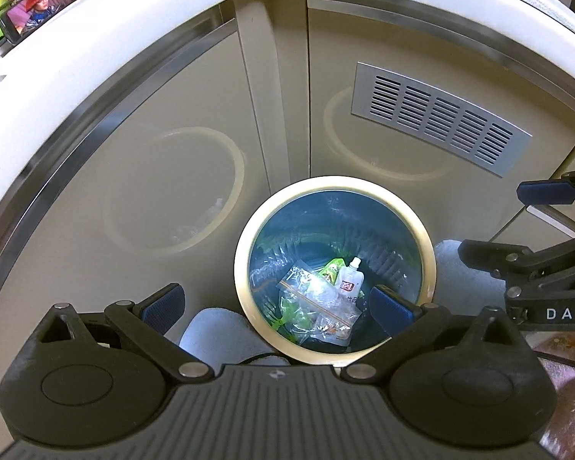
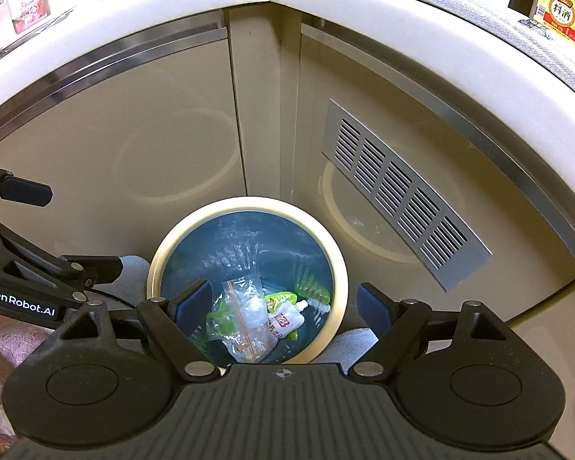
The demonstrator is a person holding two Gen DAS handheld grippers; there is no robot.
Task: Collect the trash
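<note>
Left gripper (image 1: pixel 278 303) spread wide, nothing between the pads, poised over the bin (image 1: pixel 245 264). Right gripper (image 2: pixel 283 306) likewise spread and empty above the same bin (image 2: pixel 341 268). Inside, at the bottom of the blue liner (image 1: pixel 326 226): a white spouted pouch (image 1: pixel 349 280), clear zip bags (image 1: pixel 318 303), green wrappers (image 1: pixel 295 310), possibly more underneath. Behind, beige cabinet doors (image 1: pixel 165 115), a slatted vent (image 1: pixel 441 115), a white counter edge (image 1: pixel 96 46).

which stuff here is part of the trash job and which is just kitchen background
Job:
trash bin
blue liner
white spout pouch
green wrappers
clear zip bag

Background:
vent grille
cabinet doors
cooking wine bottle
</note>
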